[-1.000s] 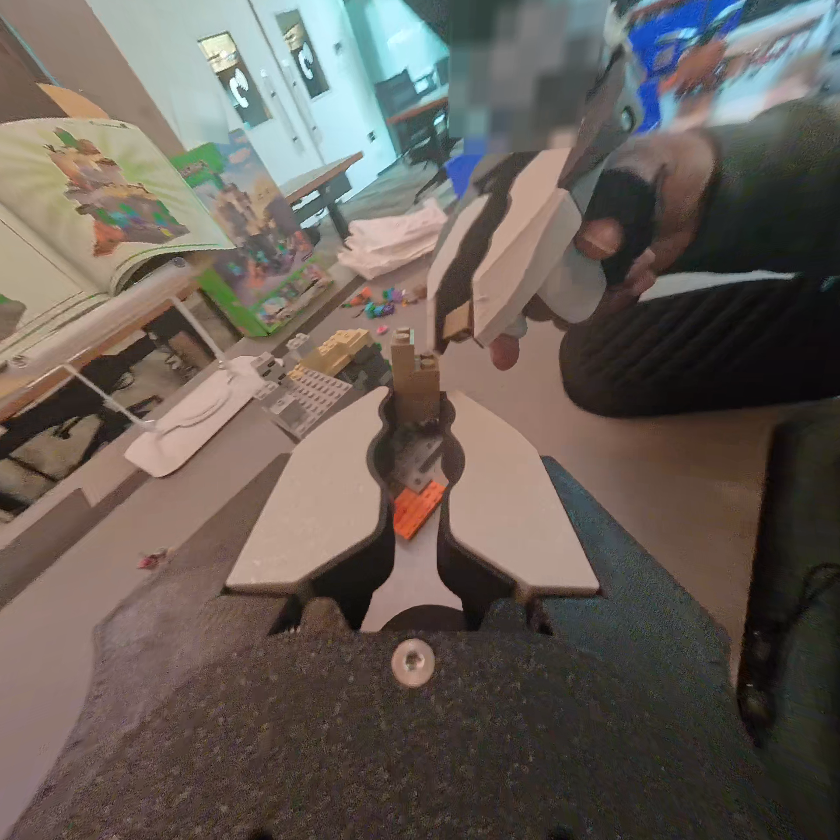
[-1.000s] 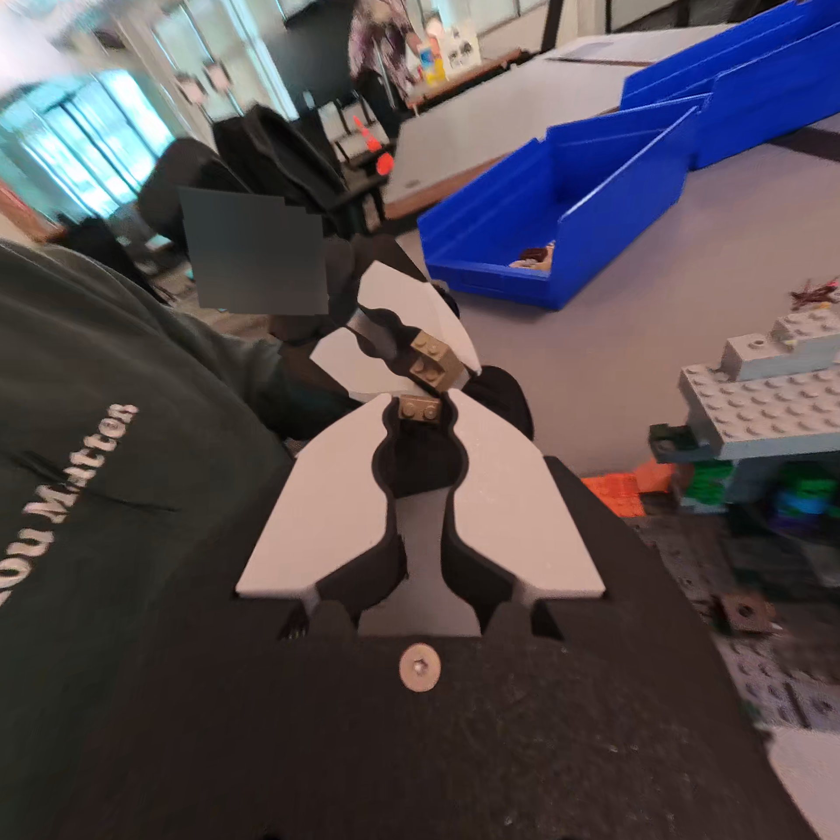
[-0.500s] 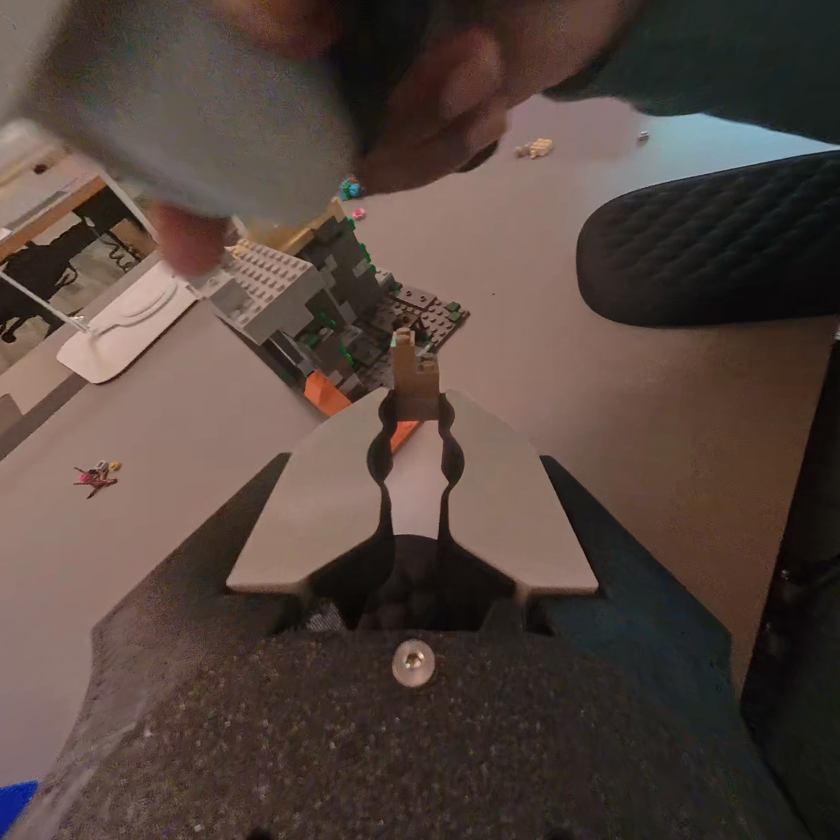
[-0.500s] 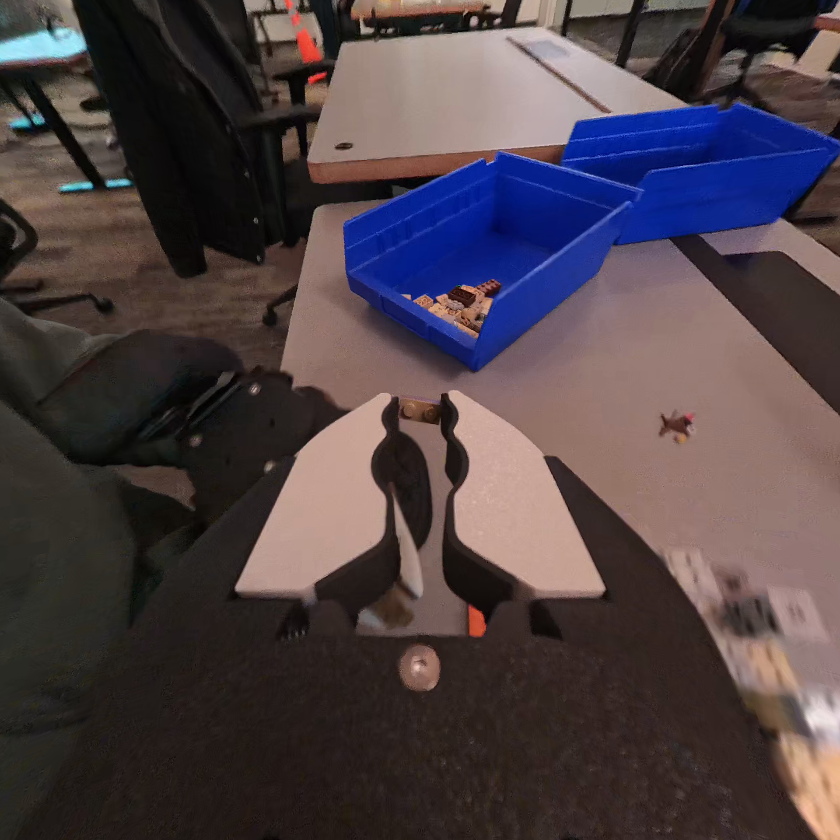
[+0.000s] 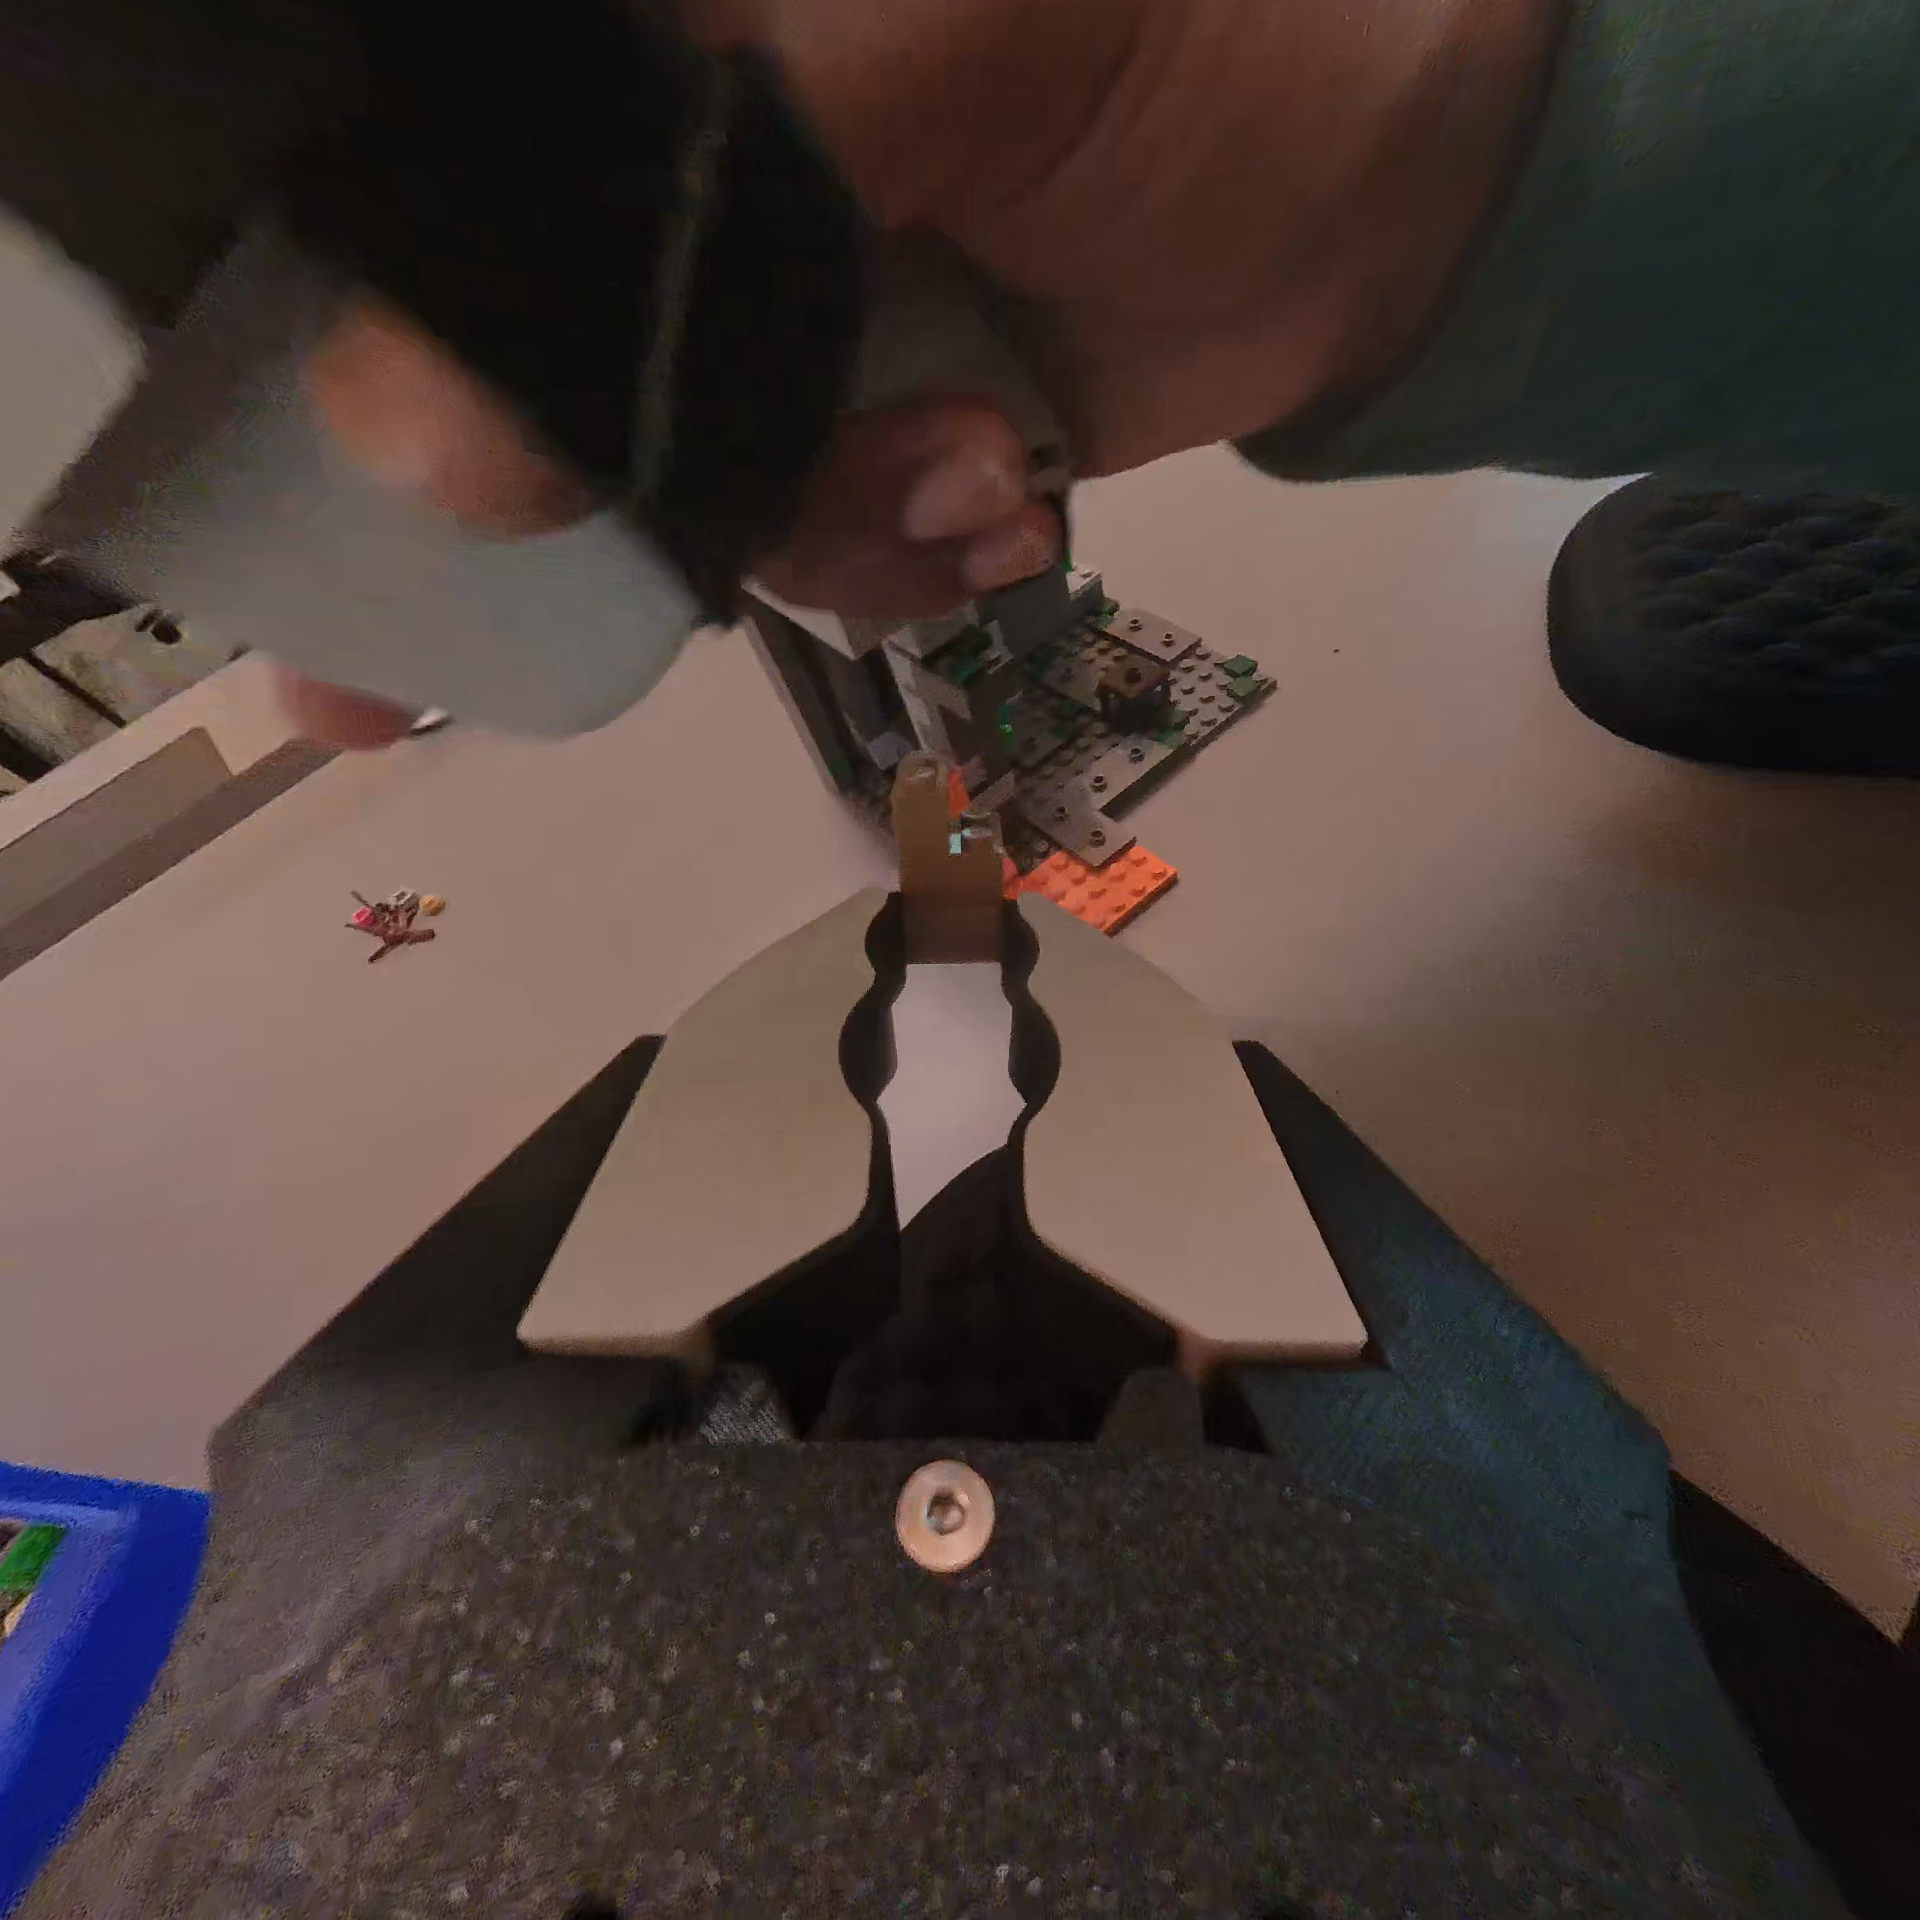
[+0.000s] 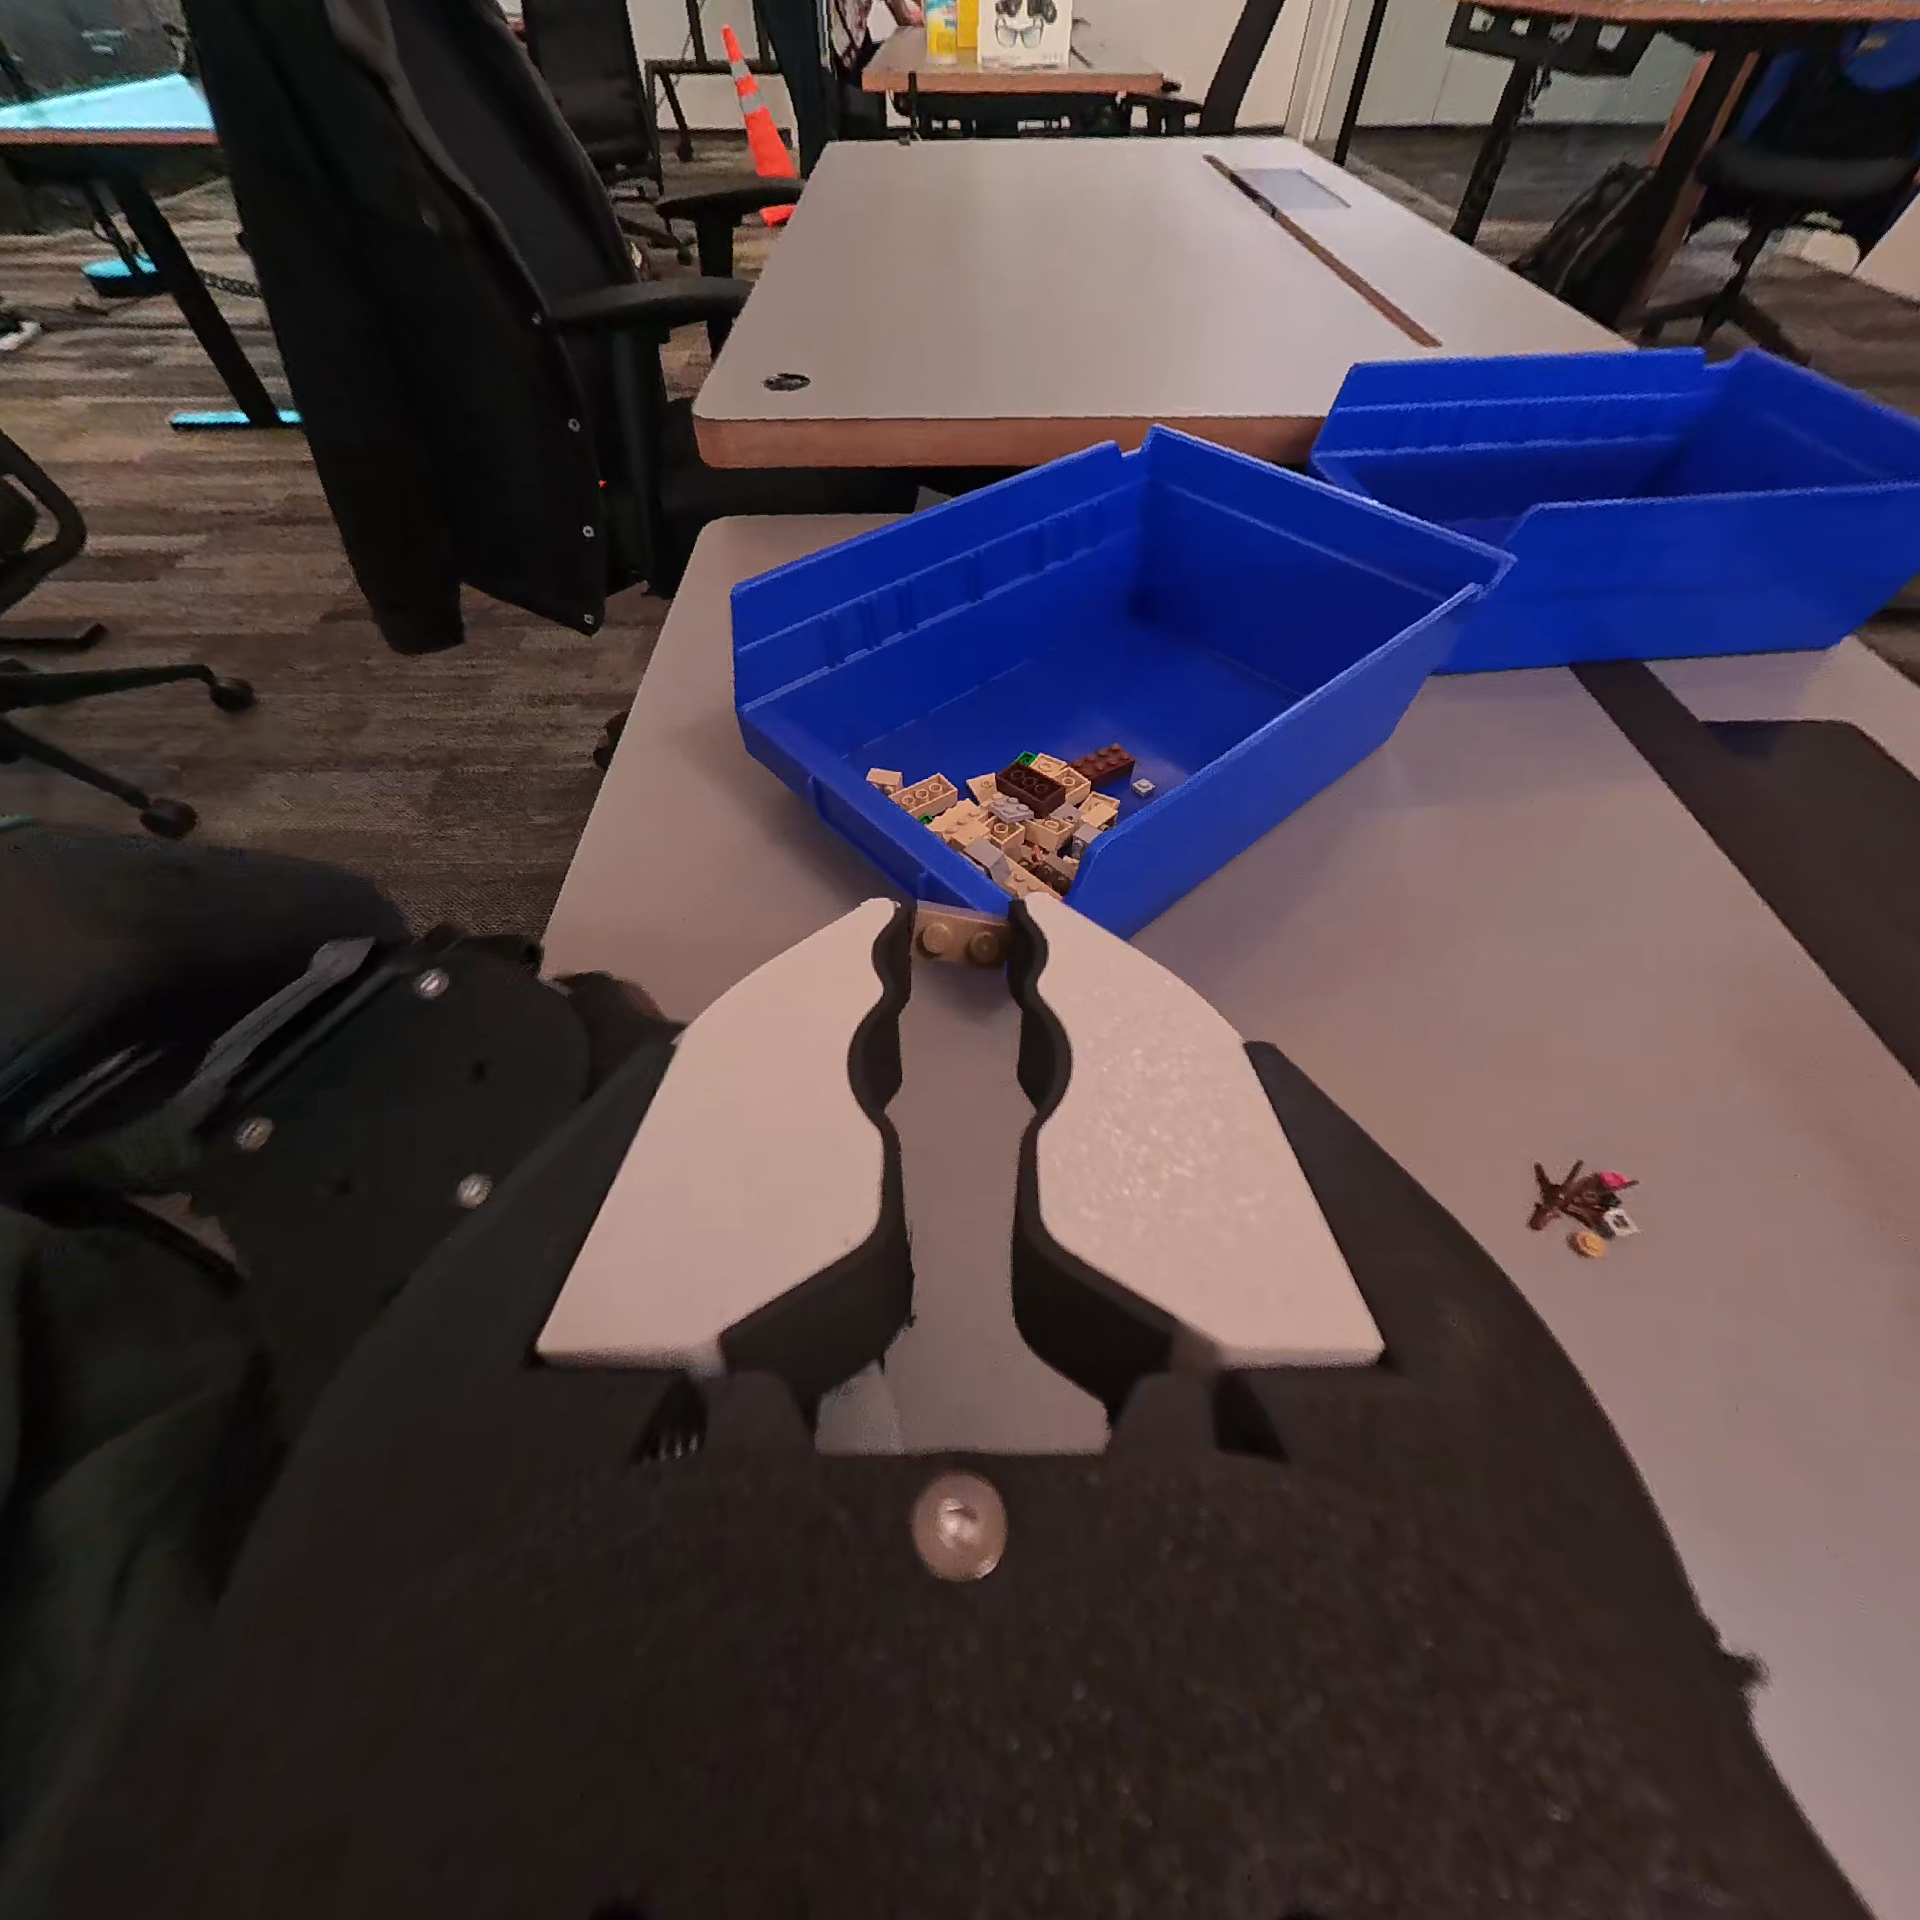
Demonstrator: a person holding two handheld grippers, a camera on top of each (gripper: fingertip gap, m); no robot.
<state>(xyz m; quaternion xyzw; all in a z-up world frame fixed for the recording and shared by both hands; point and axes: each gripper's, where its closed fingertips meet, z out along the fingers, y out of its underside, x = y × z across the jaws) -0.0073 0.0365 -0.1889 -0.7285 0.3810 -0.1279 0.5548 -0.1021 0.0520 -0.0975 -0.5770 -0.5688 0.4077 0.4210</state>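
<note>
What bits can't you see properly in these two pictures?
- Left wrist view: the top of the brick model is covered by a blurred hand.
- Left wrist view: a blue bin is cut off by the left edge.
- Right wrist view: the second blue bin runs off the right edge.
- Both views: the tiny dark pieces on the table are too small to identify.
- Right wrist view: the tan brick is partly hidden between the fingers.

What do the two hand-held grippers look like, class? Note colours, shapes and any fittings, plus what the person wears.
The left gripper and right gripper look the same: two flat, pale grey, leaf-shaped plates with wavy black inner edges form the jaws, set on a speckled black body with a silver screw at its centre. No cables show. The person wears a dark green sleeve and a black fingerless glove.
</note>
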